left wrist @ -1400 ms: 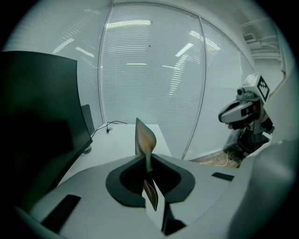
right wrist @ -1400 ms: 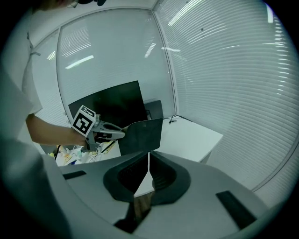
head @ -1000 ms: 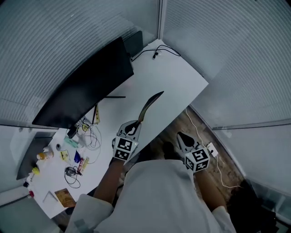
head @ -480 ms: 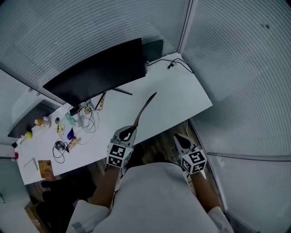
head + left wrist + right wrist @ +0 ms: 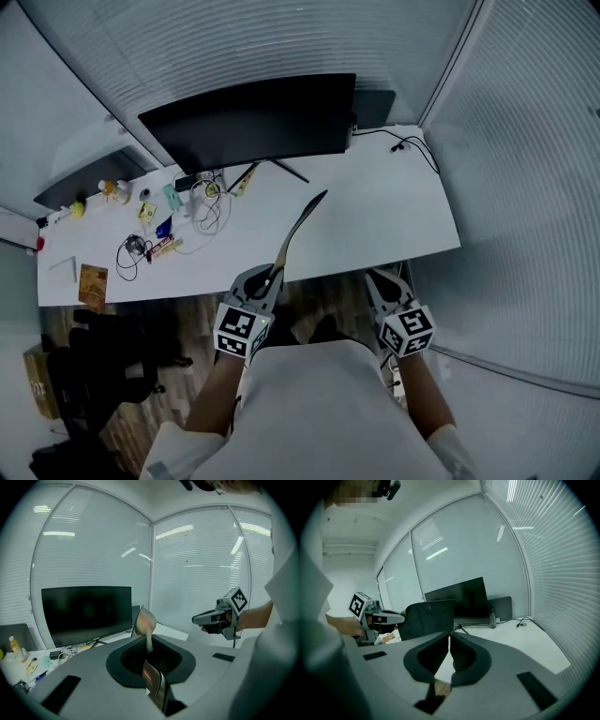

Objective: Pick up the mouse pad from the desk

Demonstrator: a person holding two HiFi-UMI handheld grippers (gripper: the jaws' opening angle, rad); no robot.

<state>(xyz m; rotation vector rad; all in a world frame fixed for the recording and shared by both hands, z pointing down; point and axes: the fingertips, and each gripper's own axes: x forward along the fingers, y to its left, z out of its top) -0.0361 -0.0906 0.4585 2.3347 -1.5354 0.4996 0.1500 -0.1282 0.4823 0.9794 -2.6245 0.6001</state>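
Observation:
The mouse pad (image 5: 302, 228) is a thin dark sheet with a tan underside, held edge-on in the air over the white desk (image 5: 375, 220). My left gripper (image 5: 274, 275) is shut on its near edge. In the left gripper view the pad (image 5: 146, 620) rises from between the jaws of that gripper (image 5: 149, 642). My right gripper (image 5: 380, 281) hovers at the desk's front edge, shut and empty. The right gripper view has its own jaws (image 5: 449, 640) together and the pad (image 5: 427, 617) off to the left as a dark panel.
A wide black monitor (image 5: 253, 120) stands at the back of the desk. Cables, small bottles and clutter (image 5: 155, 225) cover the desk's left part. A cable (image 5: 412, 147) lies at the back right corner. Glass walls with blinds enclose the desk; a black chair (image 5: 112, 361) stands at lower left.
The head view has swung so the desk lies squarer across the picture. Both grippers have risen, the left still carrying the mouse pad clear of the desk.

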